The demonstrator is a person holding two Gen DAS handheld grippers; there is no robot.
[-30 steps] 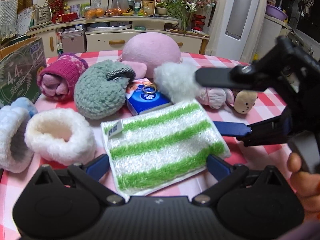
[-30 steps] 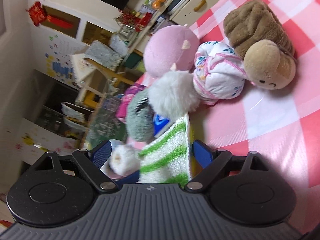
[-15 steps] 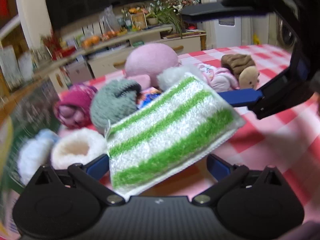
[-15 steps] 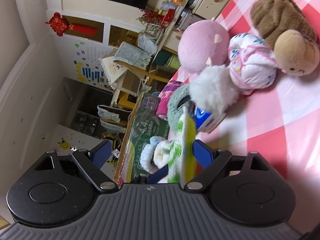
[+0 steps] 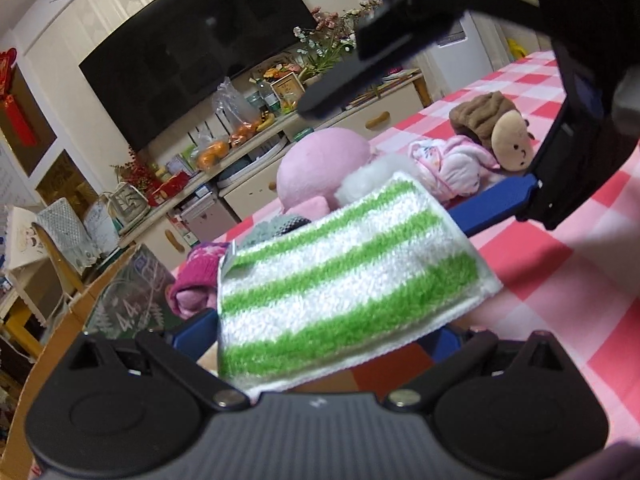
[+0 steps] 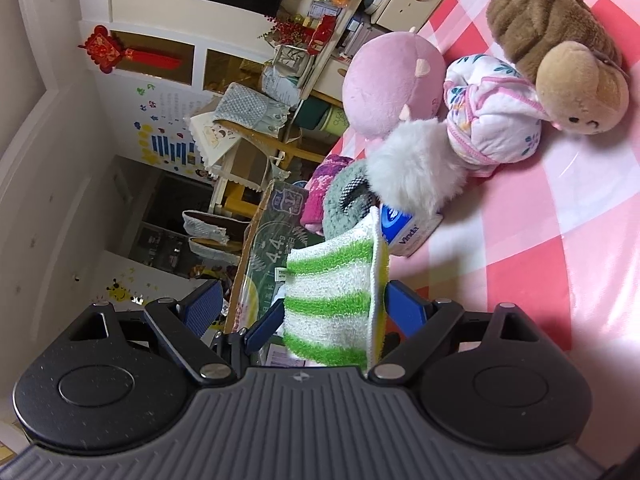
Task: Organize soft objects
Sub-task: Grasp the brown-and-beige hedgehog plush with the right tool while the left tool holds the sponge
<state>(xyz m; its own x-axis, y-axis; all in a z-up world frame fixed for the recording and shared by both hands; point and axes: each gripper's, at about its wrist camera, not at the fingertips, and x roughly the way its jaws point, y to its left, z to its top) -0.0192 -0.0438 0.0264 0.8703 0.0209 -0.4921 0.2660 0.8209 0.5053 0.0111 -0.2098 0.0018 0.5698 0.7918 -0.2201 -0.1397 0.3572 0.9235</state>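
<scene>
Cloth: green-and-white striped cloth (image 5: 344, 276) now off the table (image 5: 560, 280), lifted and tilted since a second ago, when flat on the checked cover near its front edge.
Left gripper (image 5: 320, 332): fingers spread at both side edges of the cloth; cannot tell whether pinching or only flanking.
Right gripper (image 6: 300, 304): fingers wide apart, cloth edge-on against the right finger (image 6: 404, 306); real hold not clear.
Cardboard box (image 5: 120, 292): past the table's left edge, probably the drop place.
Still on the table: pink plush (image 6: 394, 84), brown plush (image 6: 560, 36), white fluffy piece (image 6: 416, 170).
Meaning: pick-up done, carry started, most soft pieces unsorted.
</scene>
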